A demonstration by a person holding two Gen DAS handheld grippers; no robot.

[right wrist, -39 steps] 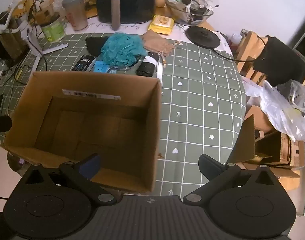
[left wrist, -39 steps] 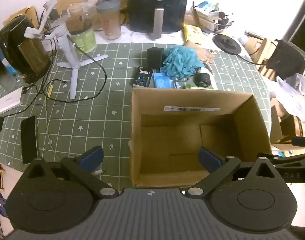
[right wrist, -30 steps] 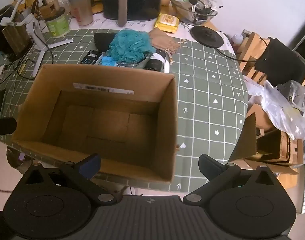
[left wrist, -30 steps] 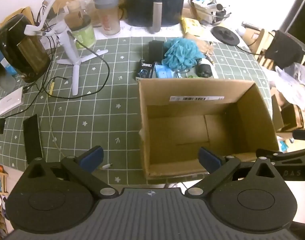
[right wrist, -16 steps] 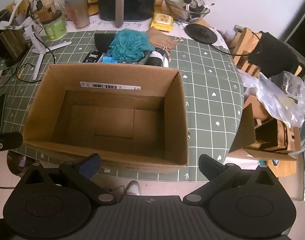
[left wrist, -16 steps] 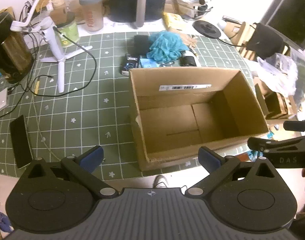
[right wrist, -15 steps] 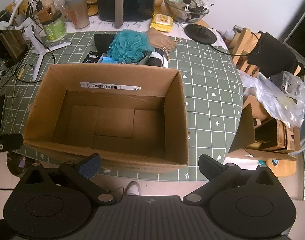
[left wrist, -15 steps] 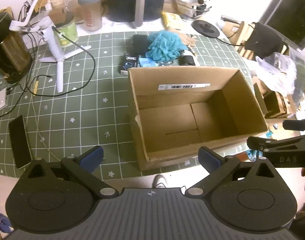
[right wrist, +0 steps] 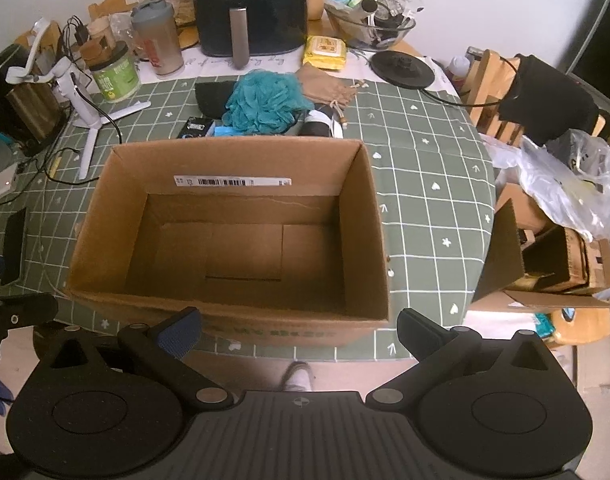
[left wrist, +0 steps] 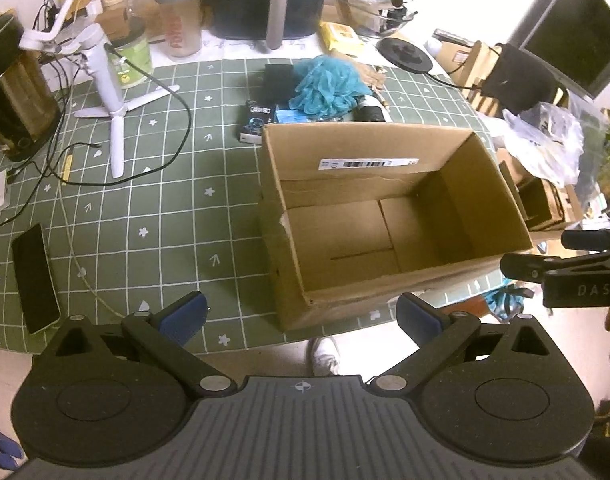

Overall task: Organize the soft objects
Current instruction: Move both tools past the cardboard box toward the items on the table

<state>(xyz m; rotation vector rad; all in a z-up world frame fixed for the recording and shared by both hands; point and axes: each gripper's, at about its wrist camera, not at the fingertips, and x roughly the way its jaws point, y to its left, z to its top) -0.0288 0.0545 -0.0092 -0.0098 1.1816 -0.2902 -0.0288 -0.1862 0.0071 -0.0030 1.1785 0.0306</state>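
Observation:
An open cardboard box (left wrist: 457,148) (right wrist: 369,216) stands at the near edge of the green grid tablecloth; nothing shows inside it. Behind it lies a pile of soft things: a teal mesh bath sponge (left wrist: 329,88) (right wrist: 265,100), a tan drawstring pouch (right wrist: 325,84), a black pouch (right wrist: 213,96) and a rolled black-and-white item (right wrist: 321,124). My left gripper (left wrist: 301,316) is open and empty, held off the table's near edge left of the box. My right gripper (right wrist: 299,330) is open and empty in front of the box's near wall.
A black air fryer (right wrist: 249,4), shaker bottle (right wrist: 157,36), green jar (right wrist: 115,72), white tripod (left wrist: 109,92) with cables, kettle (left wrist: 17,92) and phone (left wrist: 35,276) stand around. A yellow wipes pack (right wrist: 325,52) and black disc (right wrist: 405,64) lie at the back right. Boxes and bags (right wrist: 561,216) crowd the right.
Both grippers have pulled back toward me and off the table's near edge. The box now shows farther away and in full. Both grippers stay open.

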